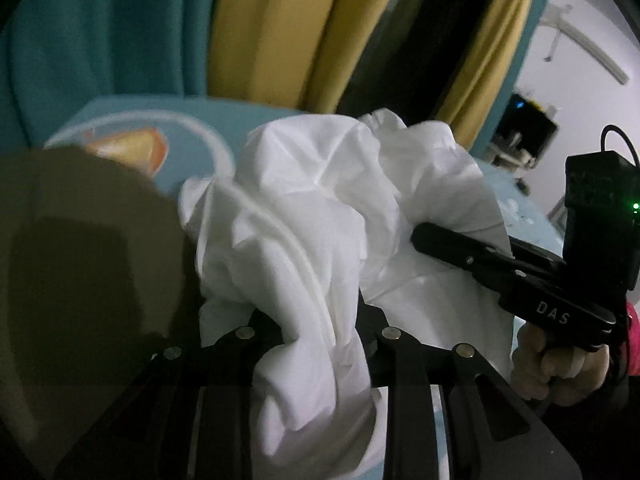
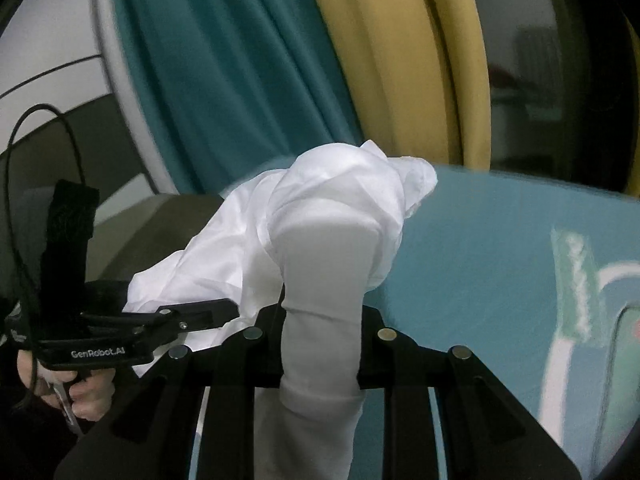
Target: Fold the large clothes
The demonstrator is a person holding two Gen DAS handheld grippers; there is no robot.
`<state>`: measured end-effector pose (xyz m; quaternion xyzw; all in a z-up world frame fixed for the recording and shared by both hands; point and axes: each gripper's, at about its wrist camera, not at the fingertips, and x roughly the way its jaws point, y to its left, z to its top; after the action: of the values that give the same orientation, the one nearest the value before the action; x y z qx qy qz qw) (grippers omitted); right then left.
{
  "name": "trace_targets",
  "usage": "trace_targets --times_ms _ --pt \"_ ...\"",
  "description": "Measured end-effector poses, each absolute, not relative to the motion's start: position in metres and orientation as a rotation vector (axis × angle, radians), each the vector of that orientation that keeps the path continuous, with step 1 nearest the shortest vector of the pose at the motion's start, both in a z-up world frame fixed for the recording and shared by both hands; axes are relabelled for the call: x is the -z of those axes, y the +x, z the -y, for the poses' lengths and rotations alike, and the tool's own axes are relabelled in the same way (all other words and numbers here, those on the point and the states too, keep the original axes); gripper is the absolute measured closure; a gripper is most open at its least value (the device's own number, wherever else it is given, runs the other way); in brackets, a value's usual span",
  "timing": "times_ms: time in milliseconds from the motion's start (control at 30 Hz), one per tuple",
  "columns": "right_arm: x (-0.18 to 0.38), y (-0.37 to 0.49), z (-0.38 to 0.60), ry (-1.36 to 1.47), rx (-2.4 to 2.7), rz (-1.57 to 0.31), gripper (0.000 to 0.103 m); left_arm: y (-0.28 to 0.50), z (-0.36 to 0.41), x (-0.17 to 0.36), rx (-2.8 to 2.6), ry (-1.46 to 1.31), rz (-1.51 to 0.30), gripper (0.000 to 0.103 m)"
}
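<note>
A large white garment (image 1: 312, 216) hangs bunched between both grippers above a teal bed sheet (image 1: 192, 148). In the left wrist view my left gripper (image 1: 320, 320) is shut on a fold of the white garment, which spills down over its jaws. My right gripper (image 1: 424, 236) shows at the right, shut on another part of the cloth. In the right wrist view my right gripper (image 2: 320, 312) is shut on a thick roll of the white garment (image 2: 332, 216), and my left gripper (image 2: 228, 308) grips the cloth at the lower left.
Teal curtains (image 2: 224, 80) and yellow curtains (image 2: 400, 80) hang behind the bed. A brown pillow or headboard (image 1: 80, 280) fills the left of the left wrist view. The teal sheet (image 2: 500, 260) with a white and green print spreads to the right.
</note>
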<state>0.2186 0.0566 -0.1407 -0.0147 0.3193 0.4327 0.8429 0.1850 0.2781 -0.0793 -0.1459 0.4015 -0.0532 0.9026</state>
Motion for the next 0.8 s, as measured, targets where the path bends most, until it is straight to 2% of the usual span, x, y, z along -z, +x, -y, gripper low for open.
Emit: trace_targets --times_ms 67,167,233,333,500,633,800 --pt "0.158 0.23 -0.064 -0.047 -0.873 -0.724 0.08 0.191 -0.284 0.087 0.092 -0.327 -0.862 0.067" --pt "0.168 0.24 -0.062 -0.037 -0.844 -0.764 0.072 0.195 -0.286 0.085 0.102 -0.355 -0.875 0.066" --pt "0.166 0.244 -0.058 -0.062 -0.828 -0.764 0.061 0.194 -0.286 0.082 0.097 -0.352 -0.878 0.064" --pt "0.167 0.243 -0.047 -0.05 -0.831 -0.778 0.051 0.189 -0.289 0.071 0.055 -0.311 -0.864 0.06" --pt "0.154 0.236 -0.023 -0.044 -0.816 -0.788 0.041 0.166 -0.294 0.054 -0.034 -0.297 -0.822 0.053" --pt "0.157 0.227 -0.004 -0.074 -0.792 -0.801 0.028 0.165 -0.307 0.072 -0.061 -0.292 -0.885 0.052" --pt "0.169 0.225 0.013 -0.044 -0.799 -0.838 0.026 0.152 -0.297 0.068 -0.096 -0.242 -0.89 0.052"
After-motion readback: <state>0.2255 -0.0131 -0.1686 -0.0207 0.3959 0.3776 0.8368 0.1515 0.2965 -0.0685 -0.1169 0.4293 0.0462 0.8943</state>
